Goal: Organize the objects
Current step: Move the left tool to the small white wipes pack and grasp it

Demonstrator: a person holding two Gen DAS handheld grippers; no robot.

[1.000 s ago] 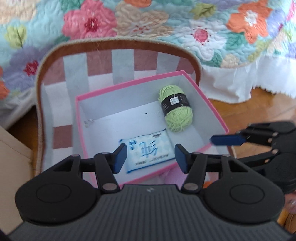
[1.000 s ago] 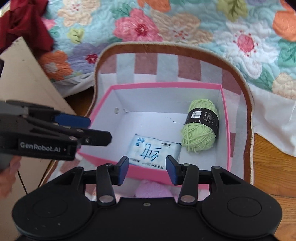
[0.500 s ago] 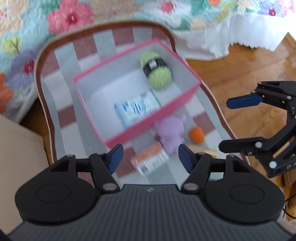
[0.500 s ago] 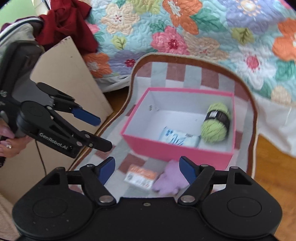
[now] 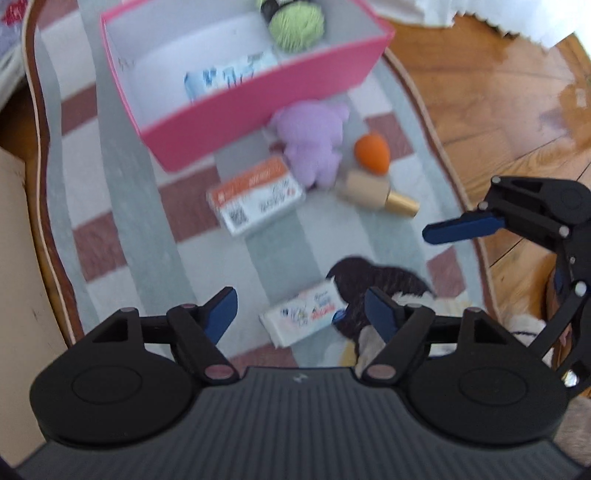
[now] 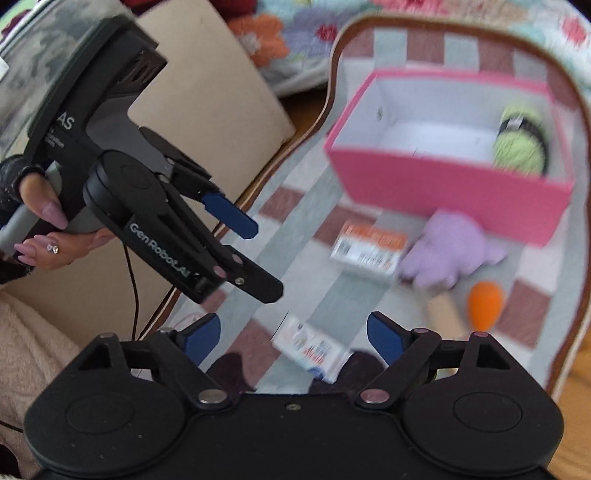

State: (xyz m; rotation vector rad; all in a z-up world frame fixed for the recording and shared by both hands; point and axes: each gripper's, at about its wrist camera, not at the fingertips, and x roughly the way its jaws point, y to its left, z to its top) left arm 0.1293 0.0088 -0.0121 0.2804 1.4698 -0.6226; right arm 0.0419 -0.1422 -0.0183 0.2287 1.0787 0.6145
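Both grippers hang over the striped mat (image 5: pixel 155 236), jaws just spreading, nothing between them. Left gripper (image 5: pixel 300 310) is released above a small white packet (image 5: pixel 304 317) near the mat's front edge; right gripper (image 6: pixel 293 334) is spread wide over the same packet. The pink box (image 5: pixel 258 107) sits farther back, green yarn (image 5: pixel 295 26) and a blue wipes pack (image 5: pixel 229 74) inside. Just outside its front wall: purple plush (image 5: pixel 310 144), orange-white packet (image 5: pixel 258 194), orange sponge (image 5: pixel 371 153), tan bottle (image 5: pixel 376 192). Bare stripes lie between the two packets.
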